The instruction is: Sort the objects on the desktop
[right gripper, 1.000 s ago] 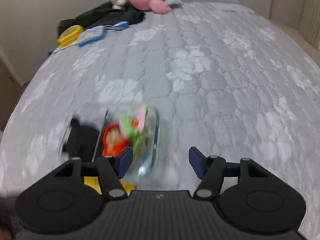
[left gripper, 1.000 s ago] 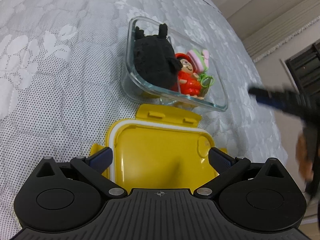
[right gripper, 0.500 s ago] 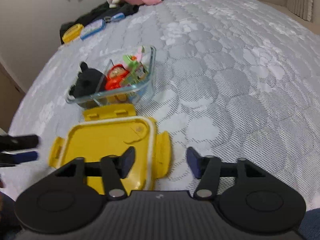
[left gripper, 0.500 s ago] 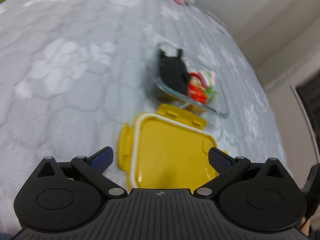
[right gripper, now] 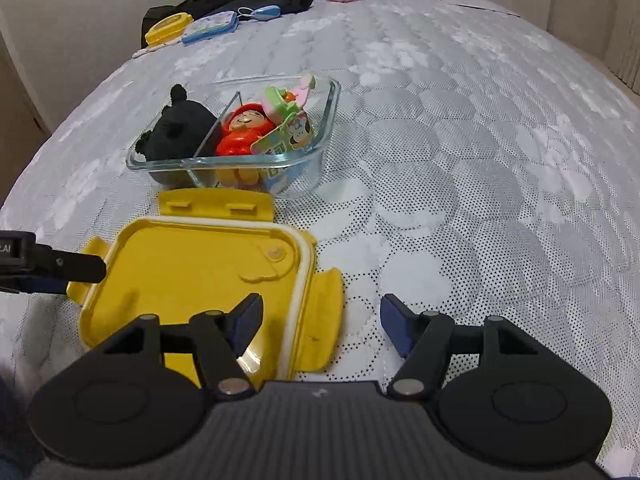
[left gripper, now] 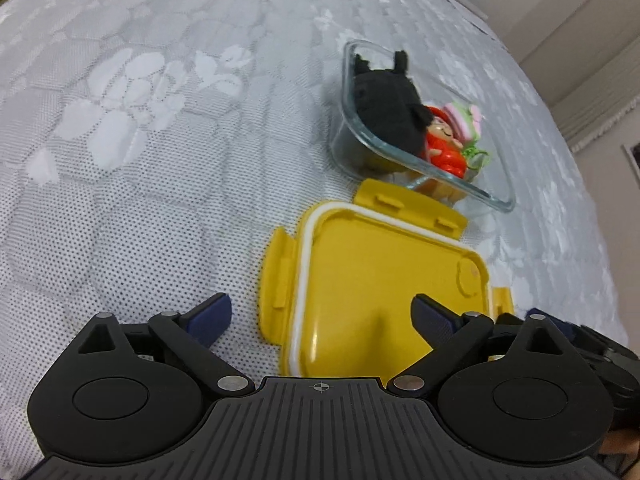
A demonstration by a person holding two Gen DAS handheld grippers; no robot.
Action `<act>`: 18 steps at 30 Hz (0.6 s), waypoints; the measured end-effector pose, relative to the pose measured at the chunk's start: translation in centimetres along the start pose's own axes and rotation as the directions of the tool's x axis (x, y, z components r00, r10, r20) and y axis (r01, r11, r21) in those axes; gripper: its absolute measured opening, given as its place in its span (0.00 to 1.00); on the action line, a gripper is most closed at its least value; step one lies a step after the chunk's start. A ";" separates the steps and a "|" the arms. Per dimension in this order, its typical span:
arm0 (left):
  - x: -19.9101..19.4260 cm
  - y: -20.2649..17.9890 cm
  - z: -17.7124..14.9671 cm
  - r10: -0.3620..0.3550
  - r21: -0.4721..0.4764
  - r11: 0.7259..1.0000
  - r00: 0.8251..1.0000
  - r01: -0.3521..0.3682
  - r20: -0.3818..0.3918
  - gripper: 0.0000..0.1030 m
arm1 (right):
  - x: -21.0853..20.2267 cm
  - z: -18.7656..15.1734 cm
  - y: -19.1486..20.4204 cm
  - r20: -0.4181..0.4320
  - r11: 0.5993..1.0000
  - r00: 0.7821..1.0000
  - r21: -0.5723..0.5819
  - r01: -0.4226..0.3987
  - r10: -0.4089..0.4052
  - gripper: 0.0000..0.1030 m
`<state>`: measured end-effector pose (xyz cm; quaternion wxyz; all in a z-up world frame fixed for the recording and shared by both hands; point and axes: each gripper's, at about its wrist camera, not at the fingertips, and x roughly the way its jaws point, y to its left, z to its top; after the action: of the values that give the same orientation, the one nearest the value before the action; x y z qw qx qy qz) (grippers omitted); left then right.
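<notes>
Open right gripper, yellow lid, glass container

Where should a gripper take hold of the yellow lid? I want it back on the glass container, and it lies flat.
Probably by an edge flap: the yellow lid lies flat, underside up, on the mattress, so only its rim can be pinched. The right gripper, open, already straddles the right-hand flap; come in low from that side.

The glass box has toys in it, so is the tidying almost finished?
Nearly. The black plush and red figure already sit inside the glass box. Nothing is in hand: the left gripper and right gripper are both open around the yellow lid, which lies beside the box, not yet on it.
</notes>
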<state>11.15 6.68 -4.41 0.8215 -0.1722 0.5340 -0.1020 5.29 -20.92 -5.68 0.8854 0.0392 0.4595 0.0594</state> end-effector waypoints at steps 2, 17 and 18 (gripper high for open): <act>-0.1 -0.3 -0.2 -0.009 0.017 1.000 1.000 0.009 -0.007 0.96 | 0.1 -0.1 -0.2 -0.012 1.000 1.000 0.022 -0.021 0.022 0.66; 0.1 -3.1 -3.3 0.106 0.131 0.987 0.990 -0.092 -0.099 0.96 | -0.4 -3.4 0.1 -0.150 0.956 0.973 0.262 -0.133 0.177 0.63; 0.1 -3.1 -3.3 0.101 0.131 0.988 0.990 -0.088 -0.095 0.96 | -0.4 -3.4 0.0 -0.144 0.952 0.973 0.272 -0.138 0.183 0.63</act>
<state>8.20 3.24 -4.47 0.8065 -0.0890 0.5750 -0.1050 2.32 -20.95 -7.34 0.8229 0.1872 0.5313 0.0736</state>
